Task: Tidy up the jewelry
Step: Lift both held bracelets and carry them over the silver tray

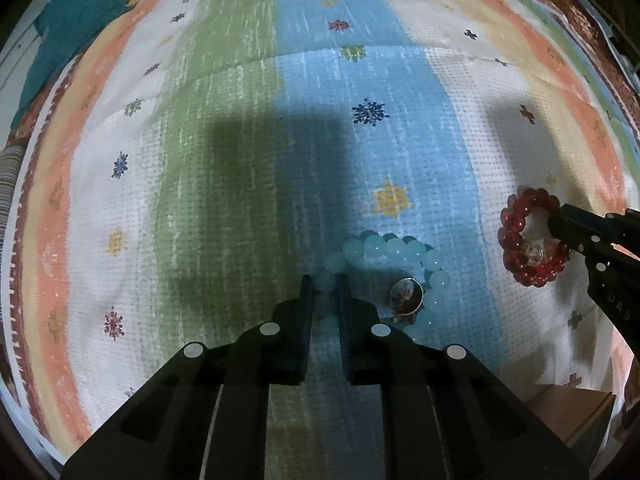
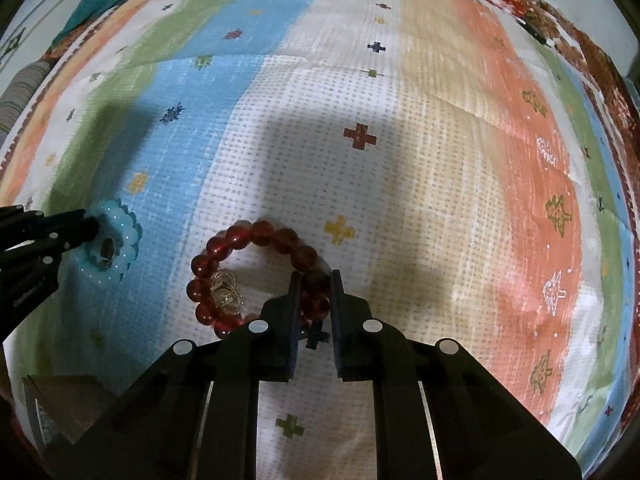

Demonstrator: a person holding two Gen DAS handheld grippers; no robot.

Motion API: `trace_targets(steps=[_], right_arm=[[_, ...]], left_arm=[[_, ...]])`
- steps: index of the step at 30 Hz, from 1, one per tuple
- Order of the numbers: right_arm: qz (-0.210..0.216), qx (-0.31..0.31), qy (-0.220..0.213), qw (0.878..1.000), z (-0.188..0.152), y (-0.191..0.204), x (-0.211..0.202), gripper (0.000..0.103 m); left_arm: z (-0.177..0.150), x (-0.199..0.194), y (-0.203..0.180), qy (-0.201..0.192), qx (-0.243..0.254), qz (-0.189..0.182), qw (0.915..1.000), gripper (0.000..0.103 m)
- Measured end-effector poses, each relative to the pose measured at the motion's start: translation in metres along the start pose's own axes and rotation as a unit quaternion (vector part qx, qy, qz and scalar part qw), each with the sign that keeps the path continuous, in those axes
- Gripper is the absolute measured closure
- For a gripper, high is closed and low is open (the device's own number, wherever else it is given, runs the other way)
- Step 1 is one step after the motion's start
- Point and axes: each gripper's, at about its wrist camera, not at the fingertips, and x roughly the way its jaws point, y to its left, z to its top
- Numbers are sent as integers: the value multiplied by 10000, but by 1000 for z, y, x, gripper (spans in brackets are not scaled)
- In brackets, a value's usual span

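A pale blue bead bracelet [image 1: 394,250] lies on the striped cloth, a round silver charm [image 1: 406,295] inside its ring. My left gripper [image 1: 325,282] points down at it and is shut on the beads of its left side. To the right lies a dark red bead bracelet [image 2: 260,234] with a gold charm [image 2: 227,294] in its loop. My right gripper [image 2: 314,278] is shut on the red beads of that bracelet's right side. Each gripper shows at the edge of the other's view, the right gripper [image 1: 558,222] and the left gripper [image 2: 90,226] both at their bracelets.
The striped cloth [image 1: 240,140] with small cross and flower prints covers the whole surface. A brown cardboard box [image 1: 572,412] sits at the near edge between the two grippers, box [image 2: 64,400]. Teal fabric [image 1: 80,12] lies at the far left.
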Motion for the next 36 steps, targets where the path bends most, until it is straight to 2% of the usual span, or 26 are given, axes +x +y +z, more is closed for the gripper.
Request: trace_targets(steps=[13, 17, 25, 32, 36], right_arm=[[219, -25, -501, 9985, -6, 10, -45, 89], [309, -50, -705, 9970, -12, 16, -65, 89], [403, -15, -973, 9944, -15, 15, -88, 89], [452, 26, -1125, 9926, -21, 13, -103, 89], [443, 68, -1177, 9920, -25, 11, -108, 89]], left_arm=[[-11, -51, 12, -437, -110, -332, 9984, 92], [-15, -65, 7, -560, -79, -592, 9966, 92], [-22, -93, -2, -862, -2, -652, 9941, 92], [-24, -111, 5, -1068, -54, -746, 9915, 92], [-28, -119, 8, -1124, -107, -925, 9893, 92]])
